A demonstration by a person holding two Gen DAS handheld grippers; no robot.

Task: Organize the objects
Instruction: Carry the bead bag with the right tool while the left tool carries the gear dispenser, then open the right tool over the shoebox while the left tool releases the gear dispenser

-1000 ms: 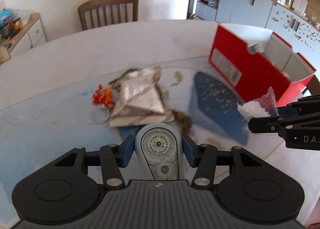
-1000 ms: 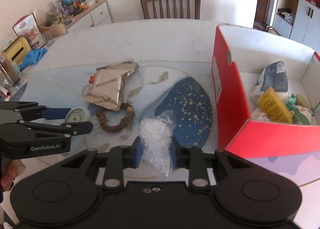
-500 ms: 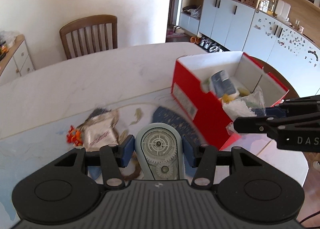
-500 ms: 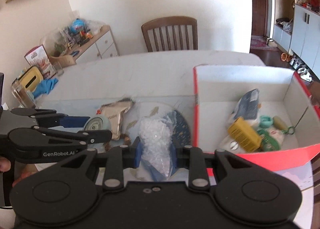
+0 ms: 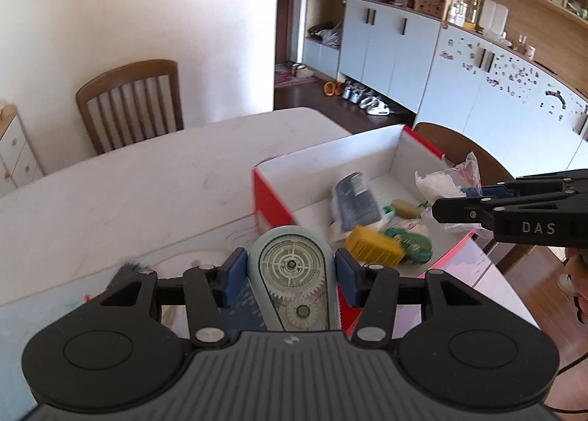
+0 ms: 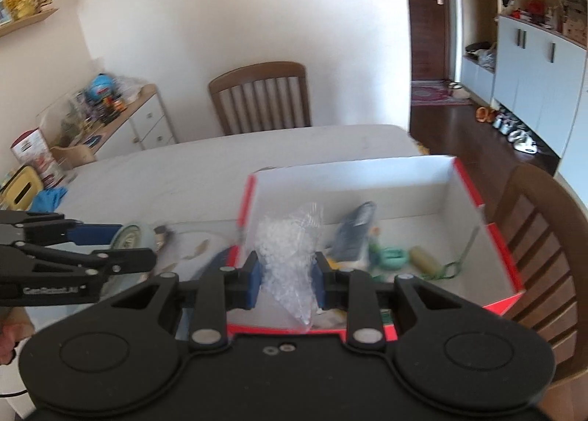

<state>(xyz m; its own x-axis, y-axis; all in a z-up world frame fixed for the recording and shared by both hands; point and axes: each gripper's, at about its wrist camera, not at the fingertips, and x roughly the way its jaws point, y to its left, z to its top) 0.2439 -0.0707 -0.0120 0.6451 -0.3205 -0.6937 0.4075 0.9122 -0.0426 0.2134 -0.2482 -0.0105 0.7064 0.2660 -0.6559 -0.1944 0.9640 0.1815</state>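
Grippers both loaded. Left gripper (image 5: 290, 275) clenched on pale-blue teardrop plastic tape dispenser (image 5: 292, 283), short of red cardboard box (image 5: 270, 200), box ahead-right. Right gripper (image 6: 286, 281) clamped on clear crinkled plastic bag (image 6: 288, 252), over box near wall; right nearer.

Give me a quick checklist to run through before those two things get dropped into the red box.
1. Left tool grips the tape dispenser: ok, blue pads press both its sides.
2. Right tool grips the clear bag: ok, pinched between the pads.
3. Red box open: ok, no lid in the way.
4. Free room inside: ok, bare floor shows at the far wall; a dark packet, a yellow item and green bits lie nearer.
5. Bag above the box: ok, in the right view it hangs over the near end.
6. Dispenser above the box: cannot tell, it overlaps the left rim in the left view.
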